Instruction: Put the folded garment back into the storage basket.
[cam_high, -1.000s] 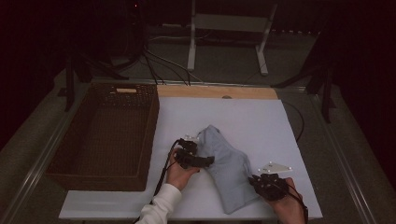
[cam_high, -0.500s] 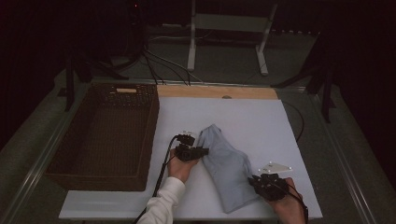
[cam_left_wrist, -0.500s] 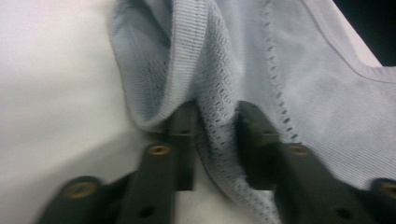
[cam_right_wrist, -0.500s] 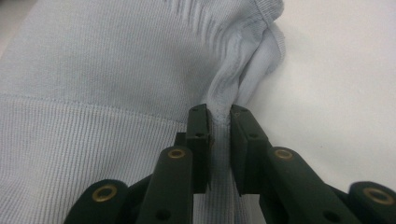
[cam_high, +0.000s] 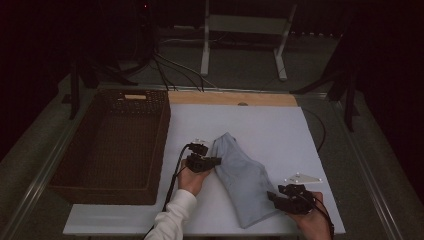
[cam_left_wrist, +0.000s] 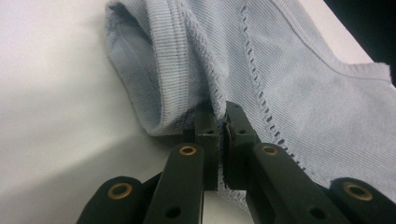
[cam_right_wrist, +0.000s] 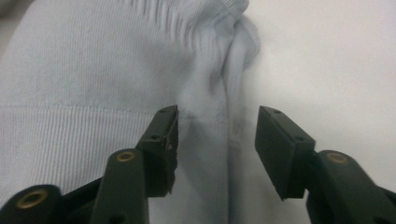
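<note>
A light blue knit garment (cam_high: 245, 180) lies folded in a long strip slanting across the white board (cam_high: 280, 125). My left gripper (cam_high: 216, 161) is at the garment's upper left edge. Its jaws have just been closing, and in the left gripper view they (cam_left_wrist: 222, 119) pinch a ribbed fold of the garment (cam_left_wrist: 299, 79). My right gripper (cam_high: 272, 197) is at the garment's lower right end. Its jaws (cam_right_wrist: 217, 135) have just been opening and now stand apart on either side of a raised crease of the garment (cam_right_wrist: 93, 74), with the pads clear of the fabric.
A dark wicker basket (cam_high: 160, 145) stands on the left, close to the left hand. A wooden strip (cam_high: 230, 98) runs along the board's far edge. The board's front edge lies just below both hands. Stand legs and cables lie beyond the table.
The left gripper's jaws have drawn together on the garment's left edge. Both hands stay about where they were, and the garment has hardly shifted.
</note>
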